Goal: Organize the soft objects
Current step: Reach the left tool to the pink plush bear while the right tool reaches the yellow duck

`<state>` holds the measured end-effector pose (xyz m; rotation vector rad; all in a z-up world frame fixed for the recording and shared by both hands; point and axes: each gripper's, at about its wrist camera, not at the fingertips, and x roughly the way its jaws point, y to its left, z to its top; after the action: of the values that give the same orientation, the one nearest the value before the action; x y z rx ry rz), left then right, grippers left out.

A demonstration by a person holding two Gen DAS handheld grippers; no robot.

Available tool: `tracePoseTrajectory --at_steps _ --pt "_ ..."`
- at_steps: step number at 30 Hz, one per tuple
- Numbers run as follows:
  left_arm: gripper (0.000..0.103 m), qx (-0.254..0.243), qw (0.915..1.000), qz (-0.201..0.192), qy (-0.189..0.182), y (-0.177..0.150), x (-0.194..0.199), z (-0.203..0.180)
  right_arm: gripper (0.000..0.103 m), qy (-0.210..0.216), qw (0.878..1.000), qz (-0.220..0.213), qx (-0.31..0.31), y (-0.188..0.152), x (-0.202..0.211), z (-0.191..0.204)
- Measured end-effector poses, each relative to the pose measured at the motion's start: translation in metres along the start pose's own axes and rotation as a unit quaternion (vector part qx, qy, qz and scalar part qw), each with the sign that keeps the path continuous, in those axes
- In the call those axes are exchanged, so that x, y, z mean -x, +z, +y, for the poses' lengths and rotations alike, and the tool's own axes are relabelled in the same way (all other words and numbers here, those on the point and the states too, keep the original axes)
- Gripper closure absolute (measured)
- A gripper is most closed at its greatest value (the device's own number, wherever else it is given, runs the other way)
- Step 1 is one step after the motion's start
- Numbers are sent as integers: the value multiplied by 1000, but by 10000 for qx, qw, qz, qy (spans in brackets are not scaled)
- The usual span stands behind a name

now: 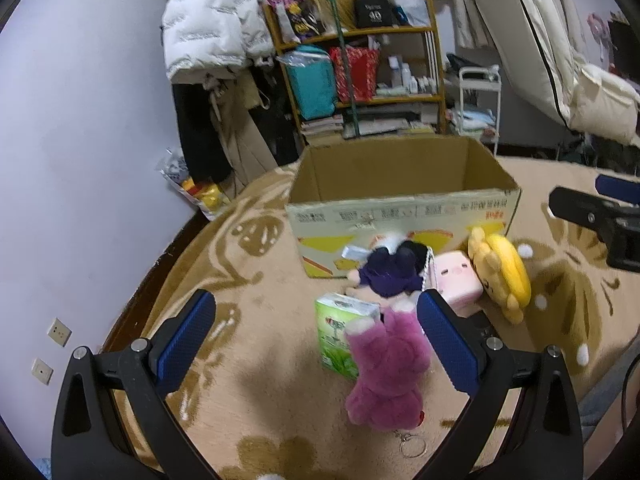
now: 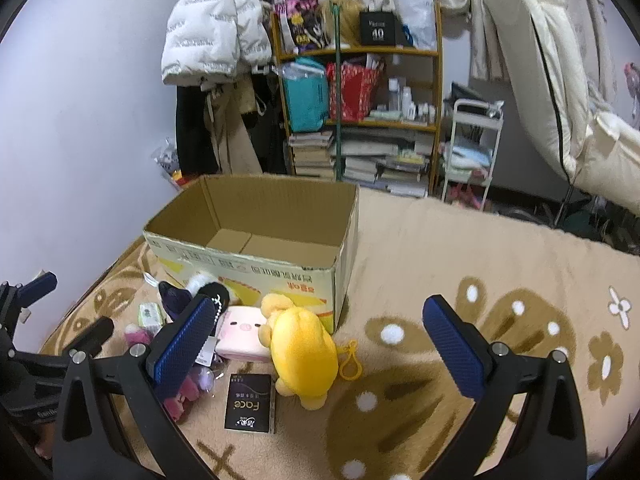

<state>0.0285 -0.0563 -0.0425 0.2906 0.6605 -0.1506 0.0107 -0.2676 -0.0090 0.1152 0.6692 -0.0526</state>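
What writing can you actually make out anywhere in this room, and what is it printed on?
"Face", seen upside down: black packet on the blanket.
"40": black box on the top shelf.
Box: printed characters upside down along its front, too blurred to read.
Green tissue pack: logo too blurred to read.
White jacket: repeated lettering, too small to read.

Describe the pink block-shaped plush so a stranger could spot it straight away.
Start at the open cardboard box on the beige patterned blanket. In front of its printed side lies a row of soft toys; the pink block plush sits between the dark purple plush and the yellow plush. It alone is squarish, pale pink, with a tiny face.
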Motion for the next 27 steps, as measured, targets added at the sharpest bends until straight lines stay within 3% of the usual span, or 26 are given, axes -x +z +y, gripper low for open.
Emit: tracePoseTrajectory --at_steps 20,27 --pt "3 101 9910 1201 -581 -13 -59 -18 0 206 9909 1329 -23 -11 -78 -8" --pt "3 90 9871 1470 -623 -19 -69 -19 0 317 9857 1653 62 -18 -97 -3"
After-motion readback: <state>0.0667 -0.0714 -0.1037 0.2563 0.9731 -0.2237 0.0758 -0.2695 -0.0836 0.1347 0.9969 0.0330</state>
